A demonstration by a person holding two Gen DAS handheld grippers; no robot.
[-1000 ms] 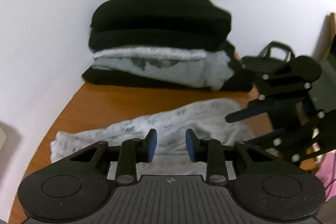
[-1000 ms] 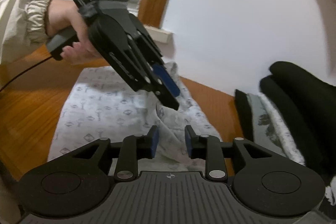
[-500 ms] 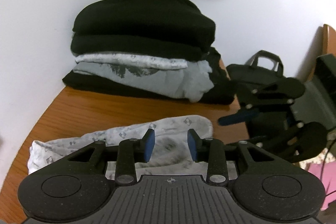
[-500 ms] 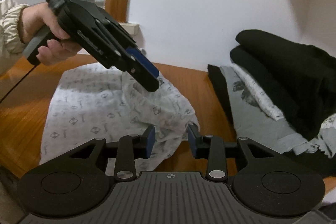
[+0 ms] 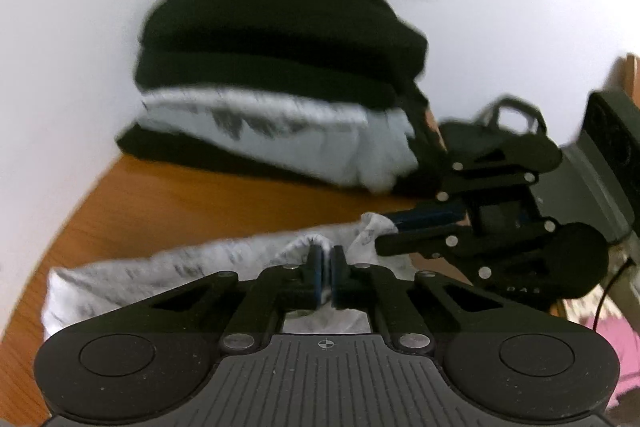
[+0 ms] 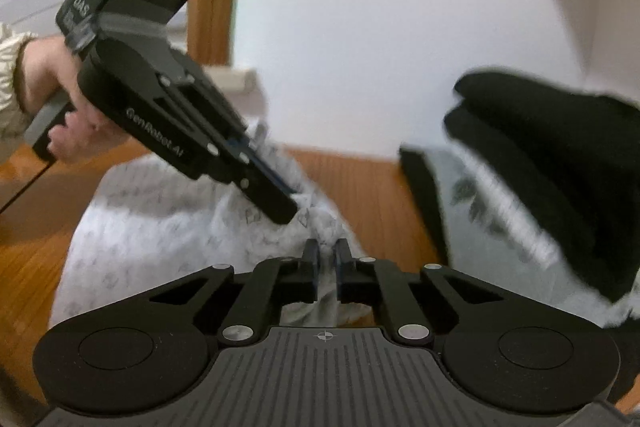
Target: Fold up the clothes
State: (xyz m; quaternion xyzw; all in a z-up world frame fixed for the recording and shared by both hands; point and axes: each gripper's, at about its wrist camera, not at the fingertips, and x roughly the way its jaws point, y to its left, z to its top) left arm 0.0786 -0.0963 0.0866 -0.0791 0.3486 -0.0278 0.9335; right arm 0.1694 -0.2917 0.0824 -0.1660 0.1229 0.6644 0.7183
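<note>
Presently, a pale patterned garment (image 6: 168, 223) is observed spread on the wooden tabletop (image 5: 168, 203), just beside a stack of folded clothes (image 5: 276, 83) set against the wall. The left gripper (image 5: 325, 267) is seen pressed together on a raised ridge of the garment's cloth. The right gripper (image 6: 326, 263) is likewise closed, with a fold of the same cloth pinched between its fingers; both holds lie close together near one end of the garment. The fabric is judged thin, light and limp: it is expected to sag and bunch wherever unsupported, and slippage is not considered a serious risk. A hold at corners or along a hem, well apart, is judged better suited to a flat fold.
</note>
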